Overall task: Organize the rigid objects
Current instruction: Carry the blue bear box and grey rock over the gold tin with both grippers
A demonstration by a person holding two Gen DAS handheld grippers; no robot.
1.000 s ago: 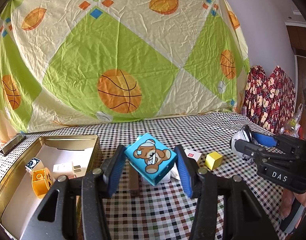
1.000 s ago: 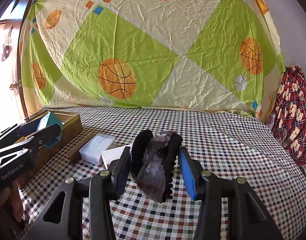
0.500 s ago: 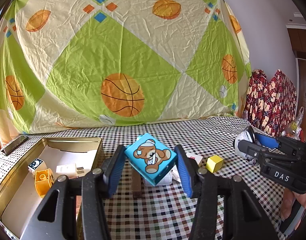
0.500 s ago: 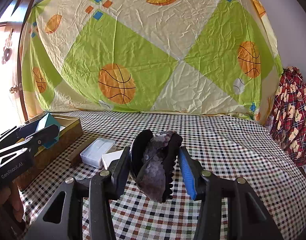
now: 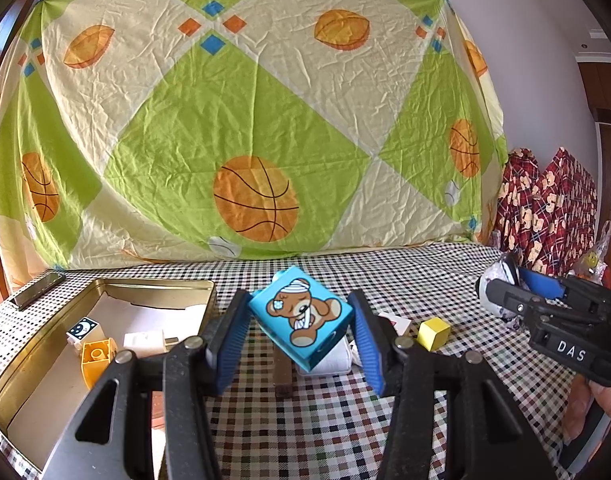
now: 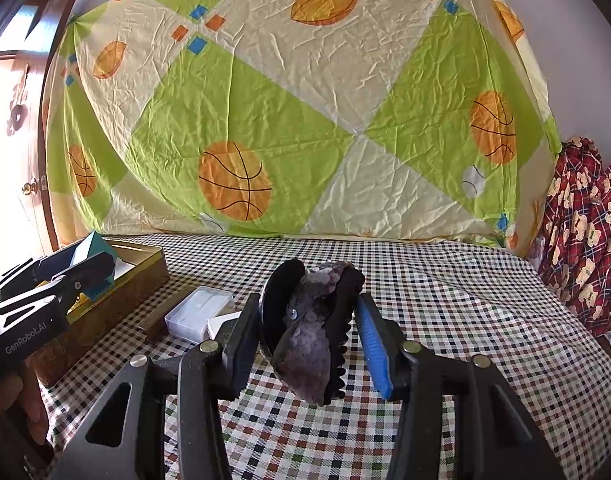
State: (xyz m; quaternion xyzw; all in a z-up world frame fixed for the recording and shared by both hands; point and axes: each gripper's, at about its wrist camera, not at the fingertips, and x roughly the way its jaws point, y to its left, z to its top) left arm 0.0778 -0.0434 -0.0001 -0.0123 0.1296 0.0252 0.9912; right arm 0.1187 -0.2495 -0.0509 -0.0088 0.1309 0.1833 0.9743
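While the left gripper [image 5: 301, 334] is clamping the blue bear block [image 5: 300, 317] tilted, its bear's head is pointing toward eleven o'clock. The right gripper [image 6: 311, 338] is pinching a dark hair clip [image 6: 311, 328], long axis running twelve to six.

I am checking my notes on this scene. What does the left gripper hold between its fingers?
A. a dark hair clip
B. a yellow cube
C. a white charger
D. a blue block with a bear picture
D: in the left wrist view the left gripper is closed on the blue bear block, while the yellow cube lies on the checkered cloth.
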